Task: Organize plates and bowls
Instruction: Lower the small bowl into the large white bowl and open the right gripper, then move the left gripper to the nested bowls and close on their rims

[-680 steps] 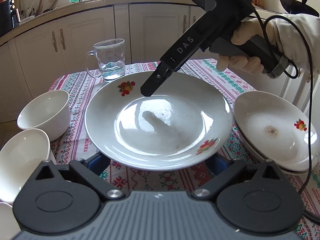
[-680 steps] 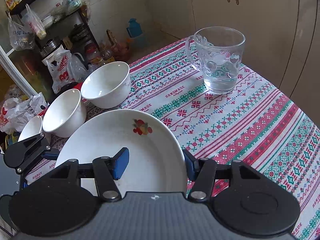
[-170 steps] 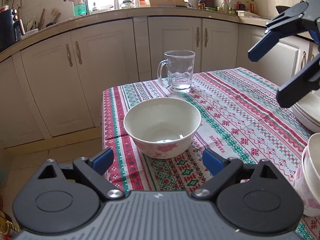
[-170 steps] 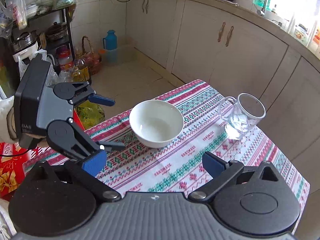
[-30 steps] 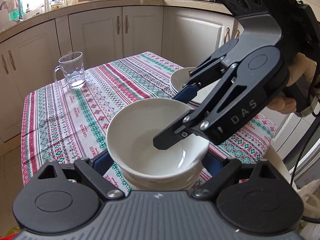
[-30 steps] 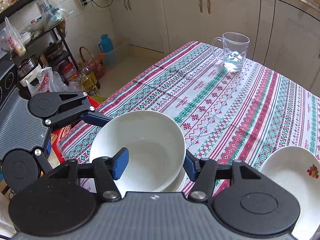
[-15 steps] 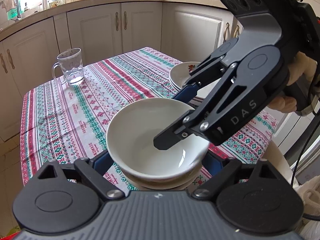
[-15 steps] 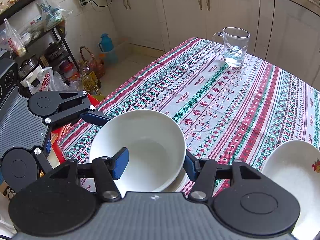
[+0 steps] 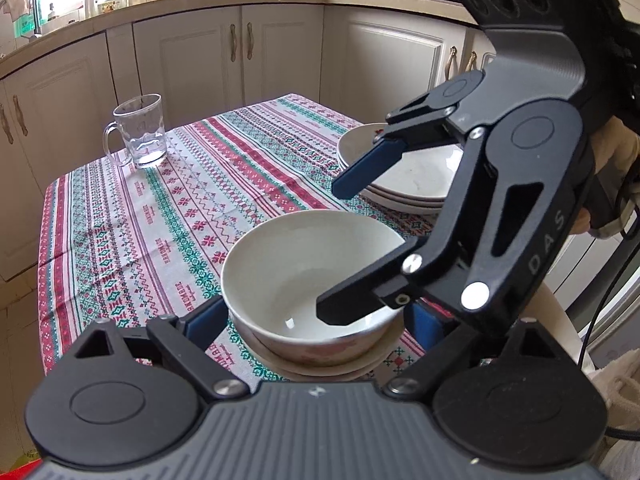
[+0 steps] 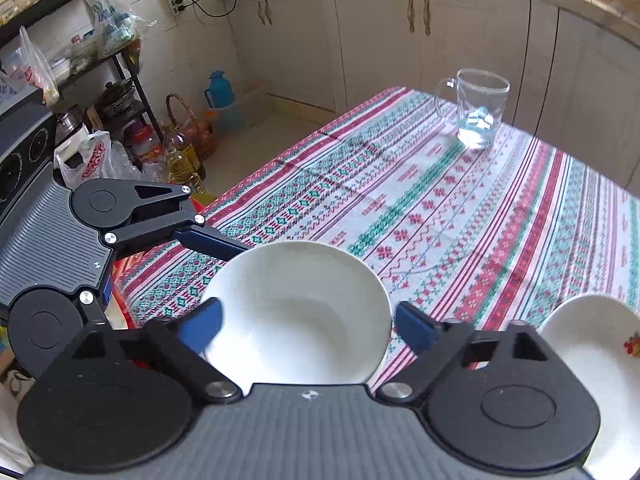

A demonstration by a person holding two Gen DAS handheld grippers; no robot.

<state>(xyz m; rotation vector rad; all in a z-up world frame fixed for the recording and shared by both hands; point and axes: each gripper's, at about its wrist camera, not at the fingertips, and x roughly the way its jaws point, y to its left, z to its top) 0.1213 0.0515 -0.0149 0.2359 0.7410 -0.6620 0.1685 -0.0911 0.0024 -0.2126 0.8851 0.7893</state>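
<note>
1. One tabletop (image 10: 460, 216) under a striped cloth carries everything; the glass mug (image 10: 478, 114) stands well apart at its far end.
2. Three or so plates (image 9: 404, 184) sit stacked on my right, behind the bowls.
3. My right claw (image 9: 340, 246) has just been opening: its jaws now stand wide, one finger hanging inside the top bowl (image 9: 310, 276), the other above the rim, neither pressing on it.
4. That bowl rests nested on the bowl stack (image 9: 320, 366) near the tabletop's edge, so I judge the last bowl delivered and the sorting nearly done.
5. My left claw (image 9: 316, 316) stands wide open around the stack, its pads flanking the bowl without gripping it.
</note>
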